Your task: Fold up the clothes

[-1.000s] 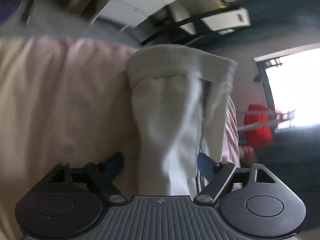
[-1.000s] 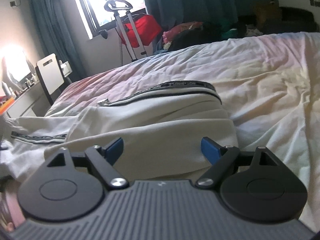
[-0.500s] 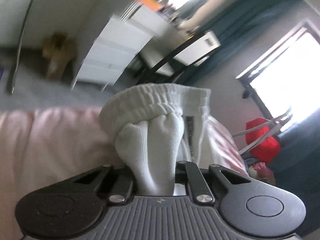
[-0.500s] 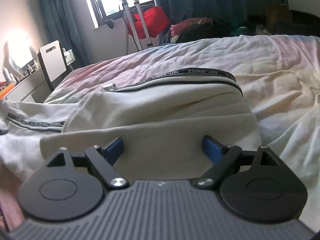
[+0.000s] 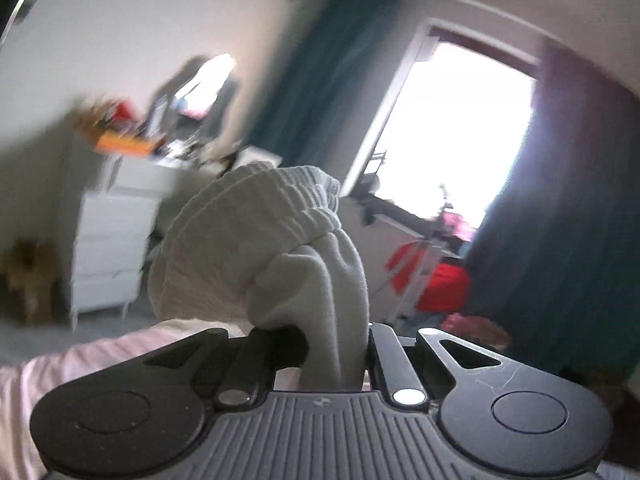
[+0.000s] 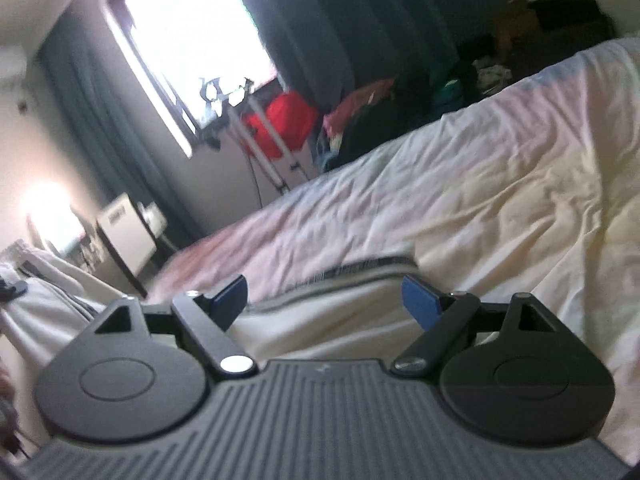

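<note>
The left hand-held gripper (image 5: 336,354) is clamped on the ribbed cuff of the white garment (image 5: 256,248), lifted clear above the bed (image 5: 80,360) — soft, light knit that bunches and droops, probably best held by its thick elastic hem. The right hand-held gripper (image 6: 324,300) hangs wide apart, holding nothing, over the garment's body (image 6: 320,320) lying near the bed's (image 6: 500,184) front edge — limp cloth, likely to slide.

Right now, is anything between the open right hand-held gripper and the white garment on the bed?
Nothing visible. The right hand-held gripper stands open directly over the white garment, which lies on the bedsheet.
</note>
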